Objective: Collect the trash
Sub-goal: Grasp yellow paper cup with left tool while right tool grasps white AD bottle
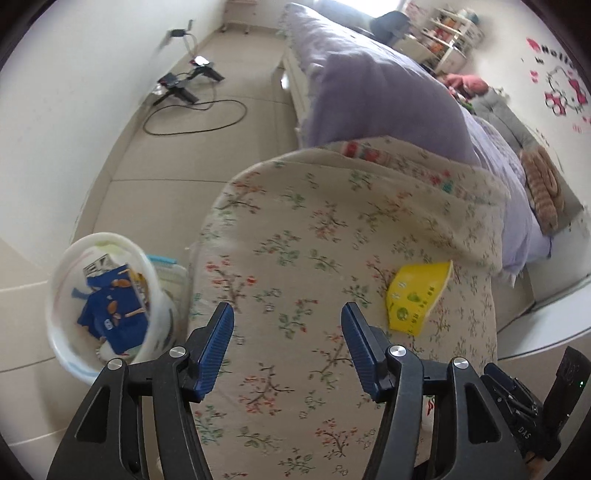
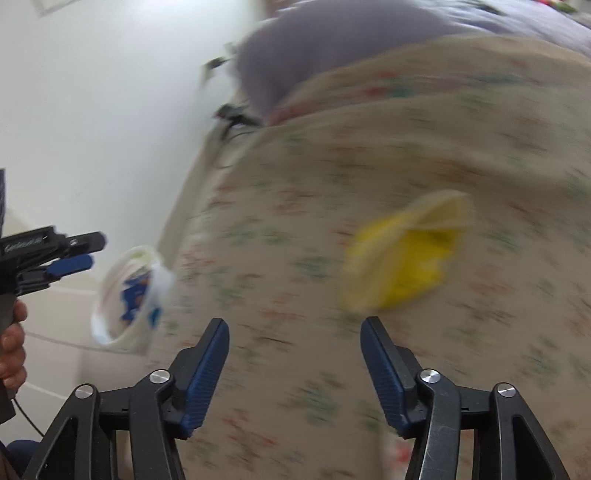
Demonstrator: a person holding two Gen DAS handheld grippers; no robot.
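Note:
A yellow wrapper (image 1: 417, 297) lies on the floral quilt (image 1: 314, 229), ahead and right of my left gripper (image 1: 288, 314), which is open and empty above the quilt. In the blurred right wrist view the same yellow wrapper (image 2: 406, 258) lies just ahead and right of my right gripper (image 2: 295, 328), which is open and empty. A white trash bin (image 1: 103, 306) stands on the floor left of the bed, with blue packaging (image 1: 114, 310) inside. The bin also shows in the right wrist view (image 2: 129, 299). The left gripper (image 2: 70, 254) appears at the left edge there.
A lilac duvet (image 1: 373, 99) lies beyond the quilt. A black stand with a cable (image 1: 188, 85) sits on the tiled floor by the wall. Shelves (image 1: 450, 33) stand at the far end. A white box (image 1: 170, 273) stands behind the bin.

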